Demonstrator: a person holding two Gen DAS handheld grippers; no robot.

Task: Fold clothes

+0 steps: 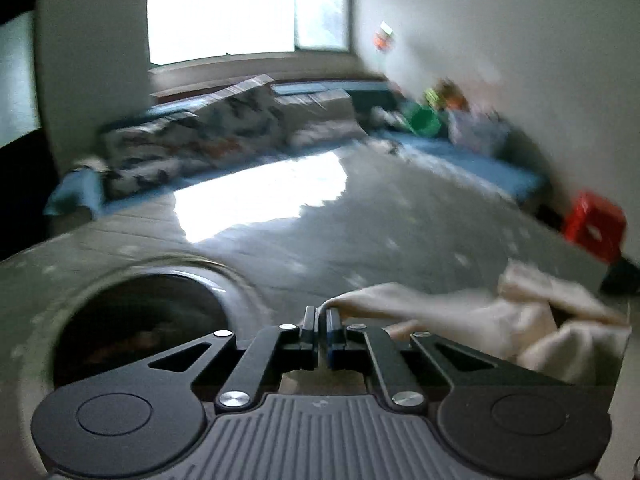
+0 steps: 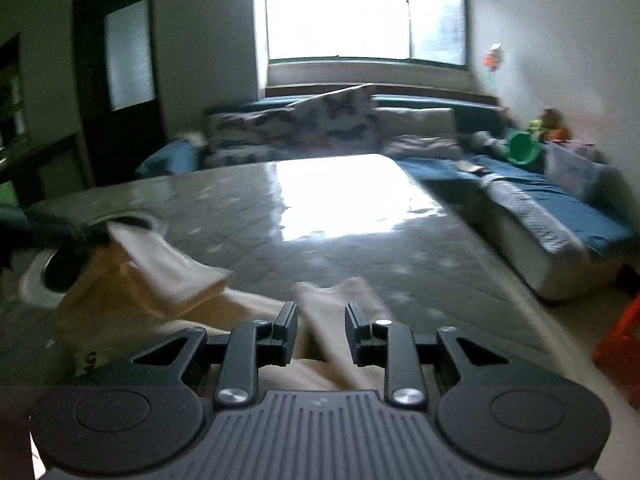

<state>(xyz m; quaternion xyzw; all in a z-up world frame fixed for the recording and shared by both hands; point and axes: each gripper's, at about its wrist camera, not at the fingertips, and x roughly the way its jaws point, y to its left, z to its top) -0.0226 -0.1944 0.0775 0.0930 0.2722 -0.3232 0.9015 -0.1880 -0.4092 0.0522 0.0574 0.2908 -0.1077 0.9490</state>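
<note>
At the left, the left gripper [image 1: 321,311] had its jaws closed on a corner of the cream garment [image 1: 500,320], lifting it near the round hole [image 1: 140,320] in the grey table [image 1: 360,220]. In the right wrist view that garment lay loosely heaped and rumpled on the near part of the table, with no neat fold yet visible, so the folding looked barely begun; the right gripper [image 2: 321,316] stood parted over a ridge of the cloth, its pads not pressing it. Motion blur smeared both views, the garment's kind and full outline stayed unclear, and its near edge was hidden behind the grippers.
</note>
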